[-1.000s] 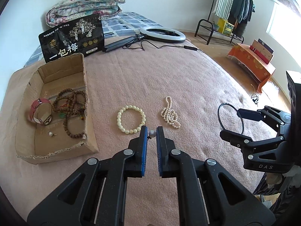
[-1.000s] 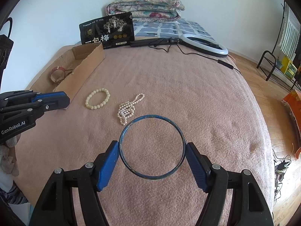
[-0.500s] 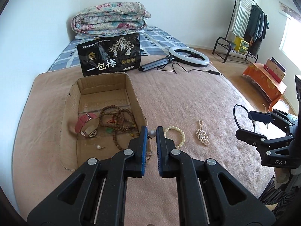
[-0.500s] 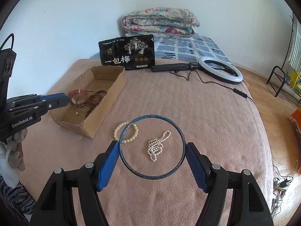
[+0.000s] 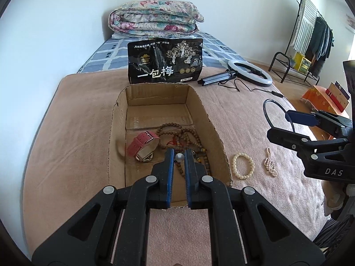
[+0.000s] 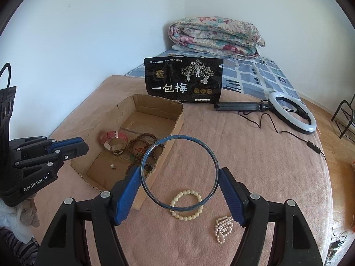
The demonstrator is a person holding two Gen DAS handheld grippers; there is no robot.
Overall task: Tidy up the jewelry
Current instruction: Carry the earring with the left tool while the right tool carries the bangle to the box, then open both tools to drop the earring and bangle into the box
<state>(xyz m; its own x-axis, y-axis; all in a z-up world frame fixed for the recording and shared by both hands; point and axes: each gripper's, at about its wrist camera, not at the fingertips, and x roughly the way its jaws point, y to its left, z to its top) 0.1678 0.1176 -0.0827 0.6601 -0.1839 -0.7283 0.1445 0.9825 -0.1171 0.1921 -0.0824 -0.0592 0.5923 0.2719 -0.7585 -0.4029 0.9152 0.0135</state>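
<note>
Sorting from biggest down: the cardboard box [image 5: 168, 102] sits at 12 o'clock on the bed's pink blanket [image 5: 73, 133] in the left wrist view, light and floppy-walled, so I'd nudge nothing against it. Next is the blue bangle [image 6: 179, 173], stiff and thin, spanned across its width by the right gripper [image 6: 179, 196], whose jaws are spread wide and pressing on its two sides; hard metal on rubber pads could pop out if twisted, I reckon. The cream bead bracelet [image 6: 186, 204] lies on the blanket at 6 o'clock under the bangle, probably stretchy, easiest grabbed across one strand. The pearl string [image 6: 223, 229] at 5 o'clock is limp, so pinch the bunched middle. Smallest is the little pearl stud [image 5: 179, 157], round and slippery, nipped between the near-closed jaws of the left gripper [image 5: 178, 158], over the box's near end, above the wooden beads [image 5: 188, 139].
</note>
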